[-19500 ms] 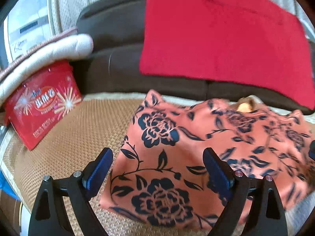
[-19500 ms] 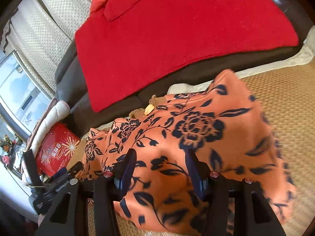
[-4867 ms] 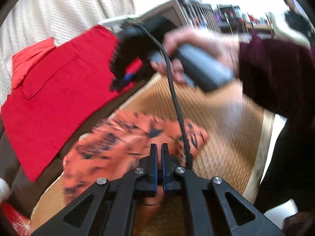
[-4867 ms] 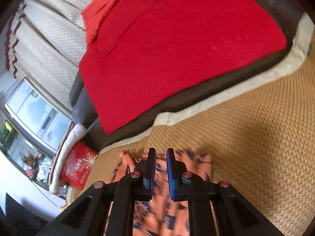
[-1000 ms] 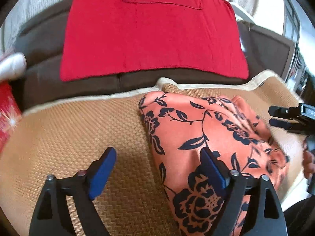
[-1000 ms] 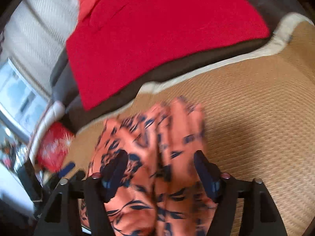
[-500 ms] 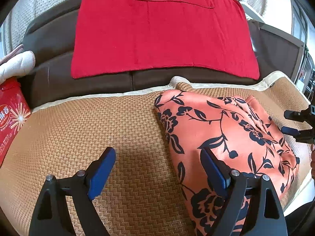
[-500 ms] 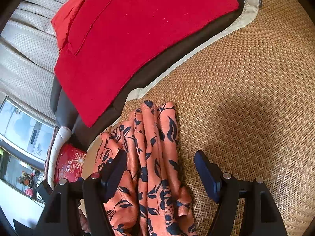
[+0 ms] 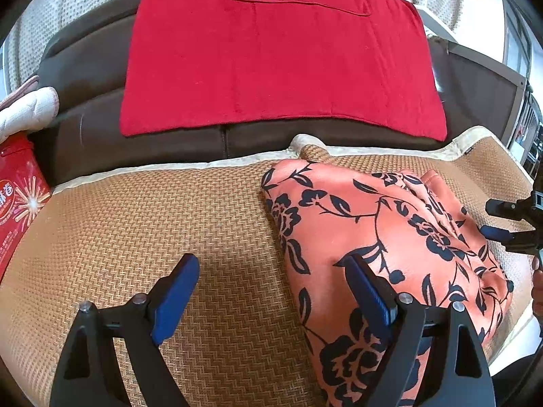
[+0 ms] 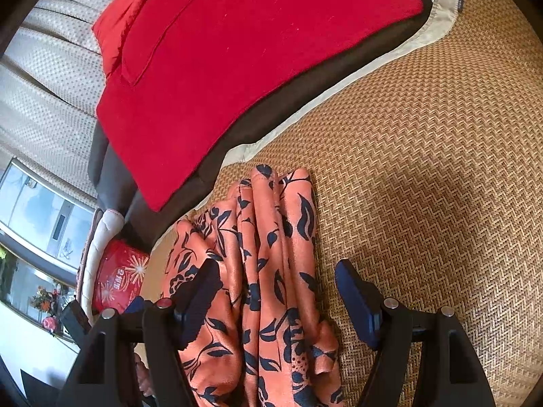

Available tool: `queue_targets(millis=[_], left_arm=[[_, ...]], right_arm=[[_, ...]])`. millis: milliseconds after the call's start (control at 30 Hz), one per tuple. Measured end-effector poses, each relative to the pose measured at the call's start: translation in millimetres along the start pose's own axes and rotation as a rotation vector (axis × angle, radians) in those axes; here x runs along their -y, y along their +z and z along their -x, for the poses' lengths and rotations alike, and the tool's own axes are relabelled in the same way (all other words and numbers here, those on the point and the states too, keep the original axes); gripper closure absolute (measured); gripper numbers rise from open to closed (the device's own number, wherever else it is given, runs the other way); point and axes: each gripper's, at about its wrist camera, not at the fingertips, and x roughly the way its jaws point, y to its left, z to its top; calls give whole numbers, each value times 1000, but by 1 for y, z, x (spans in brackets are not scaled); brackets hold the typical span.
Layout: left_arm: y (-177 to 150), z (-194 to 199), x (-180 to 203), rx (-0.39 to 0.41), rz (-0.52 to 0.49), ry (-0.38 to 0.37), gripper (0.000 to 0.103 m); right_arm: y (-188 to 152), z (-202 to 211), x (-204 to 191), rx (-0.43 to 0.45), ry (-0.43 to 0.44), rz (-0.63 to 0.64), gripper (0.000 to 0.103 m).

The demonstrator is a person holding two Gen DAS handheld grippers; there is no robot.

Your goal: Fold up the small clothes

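Observation:
An orange garment with dark blue flowers (image 9: 383, 237) lies folded on the woven mat (image 9: 152, 224). My left gripper (image 9: 271, 281) hangs open over the garment's left edge, with one blue pad above bare mat and the other above the cloth. In the right wrist view the garment (image 10: 271, 254) shows its stacked folded edges running away from me. My right gripper (image 10: 278, 281) stands open astride that layered side; the cloth lies between the fingers, and the pads do not press on it. The right gripper (image 9: 509, 224) also shows at the far right of the left wrist view.
A red cloth (image 9: 278, 57) hangs over the dark brown sofa back (image 9: 88, 74) behind the mat. A red printed box (image 9: 17, 200) and a white cushion (image 9: 23, 112) sit at the left. Bare mat (image 10: 434, 169) stretches to the right of the garment.
The right gripper has sunk closer to the garment's layered edge and rolled a little. The left wrist view has swung slightly, so the garment sits further right in it. Both grippers stayed open.

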Motion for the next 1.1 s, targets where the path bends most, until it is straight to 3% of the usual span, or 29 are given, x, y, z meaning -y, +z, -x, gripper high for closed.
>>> queue_targets(millis=[333, 433, 567, 767, 900, 1100], left_arm=[[4, -6, 8, -11, -4, -46, 15], [5, -10, 5, -33, 31, -125, 15], [5, -25, -2, -125, 115, -304, 15], [0, -53, -1, -256, 200, -441, 15], [-1, -54, 3, -250, 195, -448, 15], [-1, -47, 15, -202, 154, -452, 18]], right_arm=[[2, -10, 7, -23, -2, 3, 29], [2, -14, 11, -33, 1, -1, 29], [2, -21, 17, -66, 16, -16, 29], [-2, -46, 7, -144, 80, 12, 27], [-8, -58, -10, -155, 96, 60, 17], [-23, -69, -40, -147, 50, 183, 21]])
